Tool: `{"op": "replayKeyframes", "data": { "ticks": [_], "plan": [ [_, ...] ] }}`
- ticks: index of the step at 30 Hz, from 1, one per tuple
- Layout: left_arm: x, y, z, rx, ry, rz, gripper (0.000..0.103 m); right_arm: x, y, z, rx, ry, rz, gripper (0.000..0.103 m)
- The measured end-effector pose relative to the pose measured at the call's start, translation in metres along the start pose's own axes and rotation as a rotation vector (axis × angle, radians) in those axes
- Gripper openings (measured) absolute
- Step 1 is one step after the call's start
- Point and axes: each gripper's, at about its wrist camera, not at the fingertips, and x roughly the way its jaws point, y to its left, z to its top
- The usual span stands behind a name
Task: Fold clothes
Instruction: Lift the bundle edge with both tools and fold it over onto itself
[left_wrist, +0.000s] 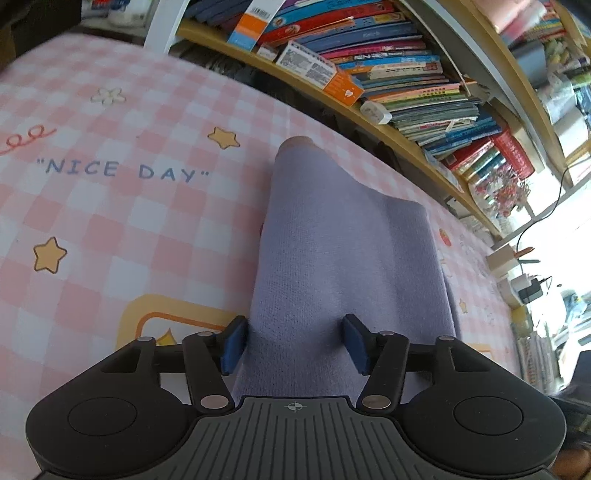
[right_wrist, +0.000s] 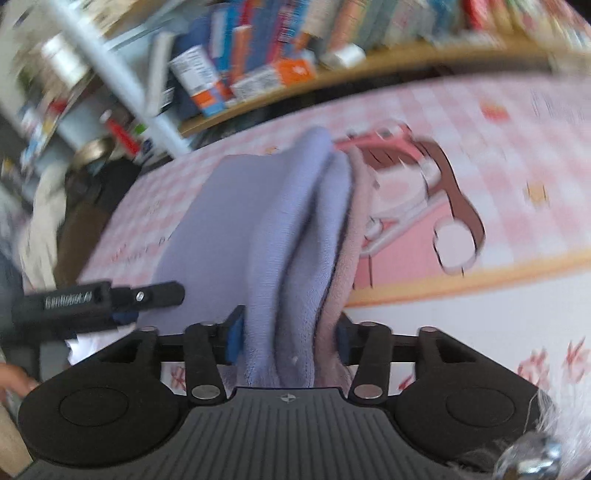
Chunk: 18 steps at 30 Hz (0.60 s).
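Observation:
A lavender garment with a pinkish inner side lies stretched over a pink checked tablecloth. My left gripper has its blue pads on either side of the garment's near edge, with the cloth running flat between them. In the right wrist view the same garment is bunched in folds, and my right gripper is shut on the bunched cloth. The left gripper shows at the left of that view.
A wooden bookshelf packed with books runs along the far edge of the table. Cables and small devices sit at the far right. The tablecloth carries a cartoon print. The right wrist view is motion-blurred.

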Motion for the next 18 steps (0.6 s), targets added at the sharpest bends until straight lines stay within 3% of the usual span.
{"op": "replayKeyframes", "data": {
  "ticks": [5, 12, 18],
  "plan": [
    [0.006, 0.01, 0.002, -0.056, 0.019, -0.042, 0.068, 0.009, -0.018, 0.003, 0.147, 0.044, 0.057, 0.056],
    [0.018, 0.002, 0.01, -0.042, 0.028, -0.059, 0.068, 0.024, -0.016, 0.012, 0.137, 0.048, 0.085, 0.056],
    [0.02, -0.005, 0.011, -0.026, 0.011, -0.032, 0.059, 0.032, -0.016, 0.02, 0.122, 0.056, 0.099, 0.038]
  ]
}}
